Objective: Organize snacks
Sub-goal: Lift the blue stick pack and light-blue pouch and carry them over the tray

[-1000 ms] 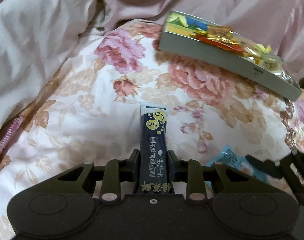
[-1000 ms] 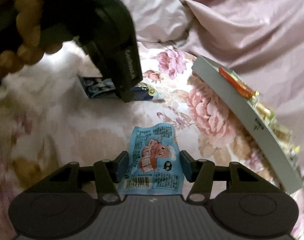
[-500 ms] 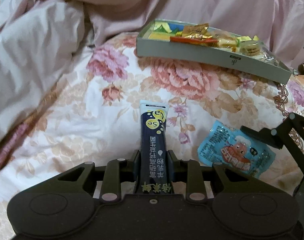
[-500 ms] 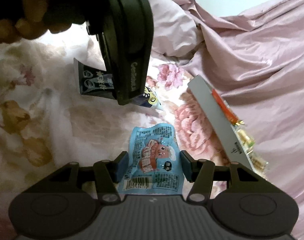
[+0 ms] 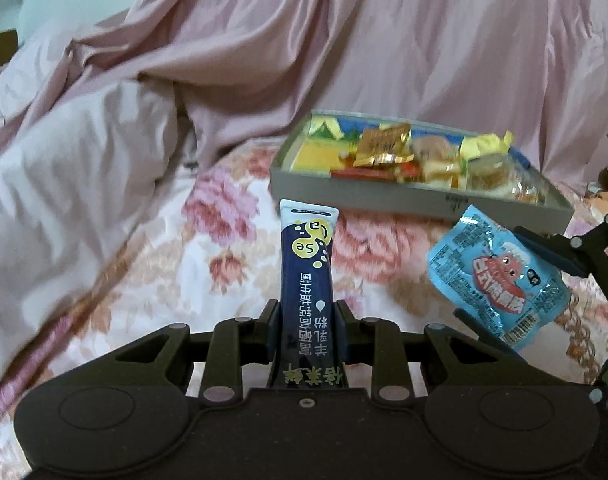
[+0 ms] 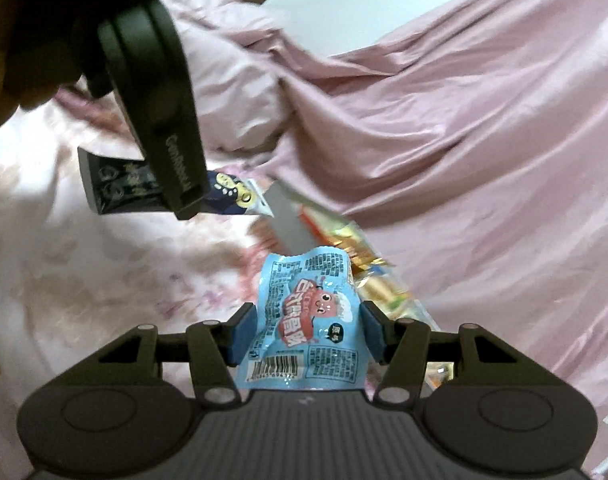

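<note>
left gripper [image 5: 307,322]: fingers clamped on dark blue stick sachet [image 5: 308,276], frame centre
right gripper [image 6: 308,334]: fingers clamped on light blue snack packet [image 6: 304,320]
snack tray [image 5: 404,200]: on floral bedspread [image 5: 151,272], upper right
change: both packets lifted off the bedspread, closer to the tray

- A bed under a floral bedspread [image 5: 151,280] with pink and peach roses.
- A crumpled pink satin quilt [image 5: 384,48] is heaped along its far side.
- A grey snack tray [image 5: 384,196] (full of wrapped sweets) rests on the bedspread.
</note>
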Demonstrator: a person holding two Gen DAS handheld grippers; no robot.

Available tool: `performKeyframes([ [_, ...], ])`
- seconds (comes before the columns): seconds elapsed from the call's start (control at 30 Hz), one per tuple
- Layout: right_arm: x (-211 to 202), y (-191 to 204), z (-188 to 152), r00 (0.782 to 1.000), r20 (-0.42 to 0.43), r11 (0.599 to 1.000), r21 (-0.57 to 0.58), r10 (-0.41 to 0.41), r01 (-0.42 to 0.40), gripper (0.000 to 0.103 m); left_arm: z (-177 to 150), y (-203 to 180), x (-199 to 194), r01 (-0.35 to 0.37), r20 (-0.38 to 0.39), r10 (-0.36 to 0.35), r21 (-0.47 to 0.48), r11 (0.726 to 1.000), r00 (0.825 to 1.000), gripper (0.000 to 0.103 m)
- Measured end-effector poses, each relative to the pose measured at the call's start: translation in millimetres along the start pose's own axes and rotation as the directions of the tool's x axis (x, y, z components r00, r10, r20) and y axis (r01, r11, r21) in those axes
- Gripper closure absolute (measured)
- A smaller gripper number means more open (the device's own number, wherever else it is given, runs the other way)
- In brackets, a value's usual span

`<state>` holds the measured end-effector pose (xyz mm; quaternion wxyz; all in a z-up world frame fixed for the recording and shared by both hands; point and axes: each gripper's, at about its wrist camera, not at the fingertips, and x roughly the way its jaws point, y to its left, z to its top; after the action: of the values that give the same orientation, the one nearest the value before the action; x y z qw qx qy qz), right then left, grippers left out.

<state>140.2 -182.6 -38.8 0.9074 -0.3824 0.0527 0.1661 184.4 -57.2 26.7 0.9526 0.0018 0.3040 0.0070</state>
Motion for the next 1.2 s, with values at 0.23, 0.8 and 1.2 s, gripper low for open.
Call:
performKeyframes([
  [0.23, -1, -26, 3, 0.997, 0.032, 0.995, 0.081, -0.069, 0.066, 0.042, 28, -14, -3, -0.008, 0.056, 0.007, 0.02, 1.0, 0.998, 0.073],
  [0.8, 40, -93, -1, 0.968, 0.125, 0.939, 0.298, -0.216, 0.171, 0.042, 116, -35, 38, -0.056, 0.162, 0.053, 0.014, 0.998, 0.985, 0.073],
  [1.2, 96, -139, -15, 0.968, 0.095, 0.877, 0.451, -0.233, 0.167, 0.042, 153, -79, 107, -0.028, 0.159, 0.013, 0.095, 0.995, 0.987, 0.073],
])
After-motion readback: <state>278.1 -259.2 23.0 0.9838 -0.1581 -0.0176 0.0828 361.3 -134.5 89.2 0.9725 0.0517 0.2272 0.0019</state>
